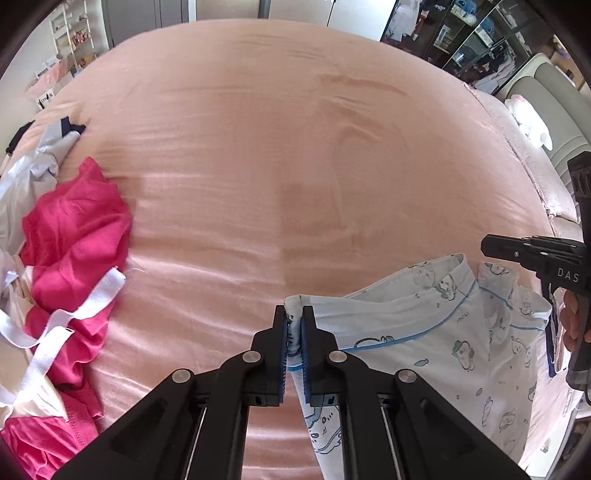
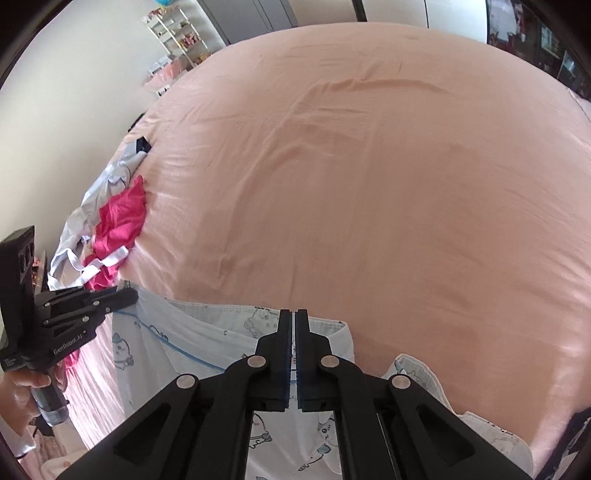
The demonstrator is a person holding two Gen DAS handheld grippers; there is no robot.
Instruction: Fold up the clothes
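A light blue pyjama shirt (image 1: 436, 332) with cartoon prints and blue piping lies at the near edge of the pink bed. My left gripper (image 1: 294, 325) is shut on a bunched edge of the shirt. It also shows at the left of the right wrist view (image 2: 129, 295). My right gripper (image 2: 294, 328) is shut on the shirt (image 2: 207, 343) near its top edge. It also shows at the right of the left wrist view (image 1: 487, 249). The shirt is stretched between the two grippers.
A pile of clothes lies at the left of the bed: a magenta garment (image 1: 77, 236) with white straps and a pale grey one (image 1: 33, 173). The pink sheet (image 1: 277, 155) spreads ahead. Shelves (image 2: 177, 33) stand by the far wall. A grey headboard (image 1: 554, 110) is at the right.
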